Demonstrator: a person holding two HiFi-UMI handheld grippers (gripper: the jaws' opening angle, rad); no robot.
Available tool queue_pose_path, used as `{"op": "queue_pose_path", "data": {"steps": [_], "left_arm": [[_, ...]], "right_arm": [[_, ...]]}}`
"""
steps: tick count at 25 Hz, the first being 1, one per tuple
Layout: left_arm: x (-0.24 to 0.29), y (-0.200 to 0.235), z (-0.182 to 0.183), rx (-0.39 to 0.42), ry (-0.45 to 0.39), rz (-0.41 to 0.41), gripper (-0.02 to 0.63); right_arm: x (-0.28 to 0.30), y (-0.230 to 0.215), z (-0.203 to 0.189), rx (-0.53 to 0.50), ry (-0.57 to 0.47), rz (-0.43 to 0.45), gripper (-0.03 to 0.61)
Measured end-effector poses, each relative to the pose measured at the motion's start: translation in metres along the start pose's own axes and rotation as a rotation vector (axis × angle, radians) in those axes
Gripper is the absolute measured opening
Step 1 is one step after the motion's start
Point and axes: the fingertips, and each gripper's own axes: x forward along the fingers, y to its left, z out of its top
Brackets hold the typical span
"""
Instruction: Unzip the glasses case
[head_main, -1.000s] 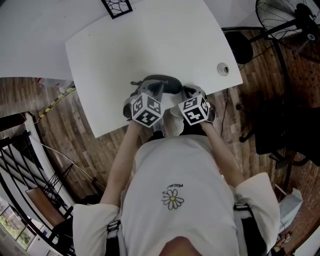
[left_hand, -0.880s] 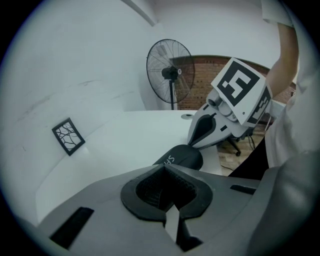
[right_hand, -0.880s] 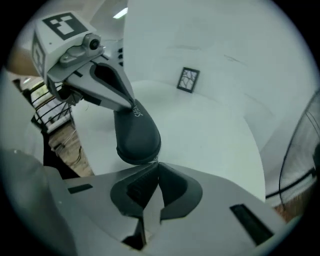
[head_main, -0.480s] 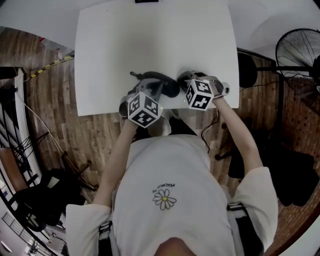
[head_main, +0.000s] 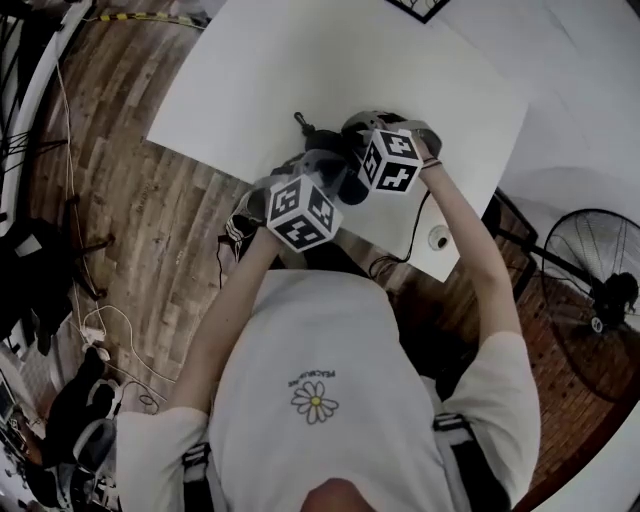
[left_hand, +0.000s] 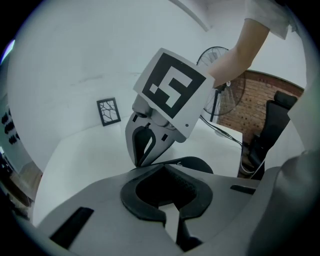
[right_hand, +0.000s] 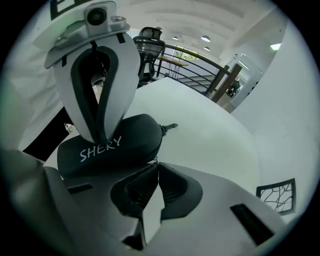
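The head view has swung: the white rectangular desk (head_main: 300, 60) now slants across the upper frame, and the black floor fan (head_main: 600, 295) sits at lower right. The right hand-held gripper (right_hand: 156, 164) has rolled, turning its marker cube (head_main: 392, 162), and has shifted from the desk's near edge further in beside the dark oval glasses case (right_hand: 120, 142).

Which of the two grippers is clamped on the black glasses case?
The left gripper: its jaws bow around the black fabric glasses case. The right gripper has its jaws tip to tip at the case's edge.
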Motion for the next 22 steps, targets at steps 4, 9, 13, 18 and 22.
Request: {"op": "queue_pose_path", "data": {"steps": [4,9,13,18,22], "left_arm": [[0.001,0.000,-0.013,-0.082,0.001,0.016,0.012],[0.003,0.023,-0.002,-0.012,0.030,0.127,0.012],[0.001,0.016,0.026,0.052,0.005,0.101,0.012],[0.019,-0.031,0.045,0.214,0.044,-0.051,0.012],[0.030,-0.053,0.026,0.284,0.104,-0.091,0.012]], "right_arm": [[0.009,0.007,0.001,0.032,-0.014,-0.055,0.008],[-0.018,-0.008,-0.064,0.455,0.088,-0.375,0.008],[-0.050,0.037,-0.098,0.883,0.121,-0.498,0.008],[-0.053,0.114,-0.075,1.117,0.070,-0.516,0.008],[-0.050,0.140,-0.059,1.194,0.044,-0.526,0.008]]}}
